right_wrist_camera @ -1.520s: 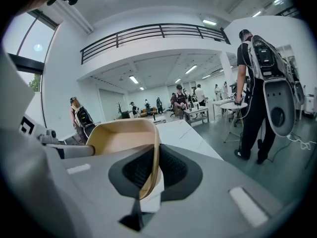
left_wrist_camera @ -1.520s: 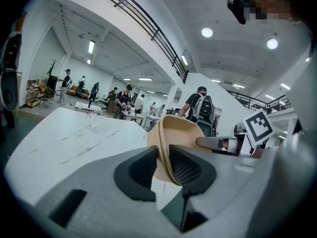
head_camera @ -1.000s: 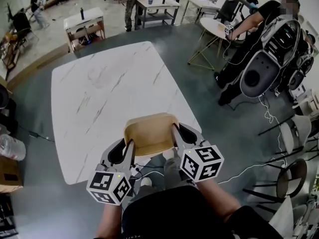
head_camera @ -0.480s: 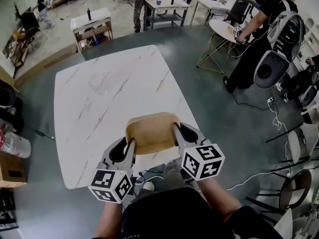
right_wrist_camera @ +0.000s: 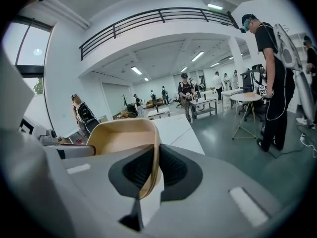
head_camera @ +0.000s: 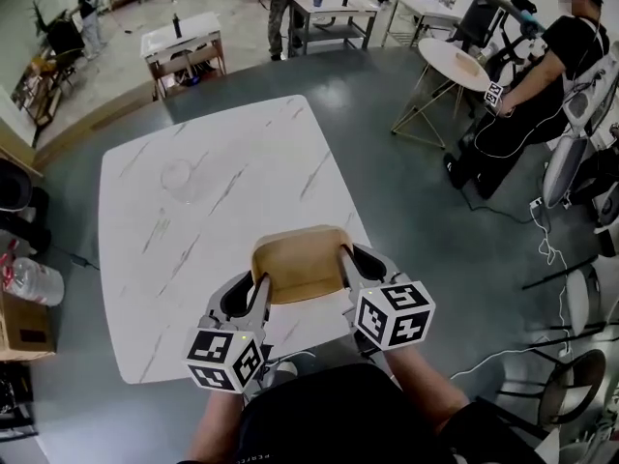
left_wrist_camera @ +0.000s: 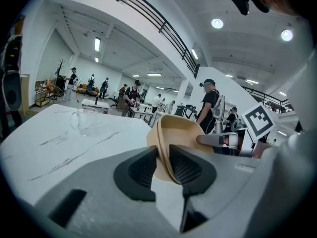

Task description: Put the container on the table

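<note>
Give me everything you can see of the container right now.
The container is a tan, rounded-square tub with a thin wall, looking like wood or bamboo fibre. It is empty, upright, open side up, over the near edge of the white marbled table. The left gripper and right gripper each clamp an opposite side wall. Whether its base touches the table cannot be told.

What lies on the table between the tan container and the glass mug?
Nothing: only bare marble tabletop separates the container from the glass mug. The head view shows this best, and the left gripper view agrees.
</note>
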Tool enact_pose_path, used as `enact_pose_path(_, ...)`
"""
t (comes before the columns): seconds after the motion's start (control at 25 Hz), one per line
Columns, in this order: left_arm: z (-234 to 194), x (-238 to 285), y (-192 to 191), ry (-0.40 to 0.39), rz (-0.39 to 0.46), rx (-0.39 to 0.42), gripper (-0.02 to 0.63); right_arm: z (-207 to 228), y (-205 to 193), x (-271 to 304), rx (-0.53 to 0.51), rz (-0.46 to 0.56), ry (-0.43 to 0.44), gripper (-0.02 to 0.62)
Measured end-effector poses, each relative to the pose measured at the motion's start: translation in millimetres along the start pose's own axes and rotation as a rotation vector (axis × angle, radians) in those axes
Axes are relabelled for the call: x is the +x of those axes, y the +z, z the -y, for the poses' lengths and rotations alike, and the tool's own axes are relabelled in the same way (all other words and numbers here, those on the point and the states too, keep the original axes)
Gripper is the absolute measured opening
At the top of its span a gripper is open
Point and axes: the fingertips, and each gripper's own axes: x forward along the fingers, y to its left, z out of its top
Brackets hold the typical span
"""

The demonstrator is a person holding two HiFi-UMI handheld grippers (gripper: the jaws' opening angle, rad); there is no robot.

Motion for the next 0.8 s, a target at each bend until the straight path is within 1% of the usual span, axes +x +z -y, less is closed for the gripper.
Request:
enact_pose_path(0.44,-6,70,-5,0.020,-0.080,-0.023,0.078,54,4,38,0.023,-0.086,-0.006,0.028)
enact_pose_path(0.8,-14,106,-14,0.037,-0.136,-0.022,0.077,82,-4,63,0.048,-0.136,-0.005,0.028)
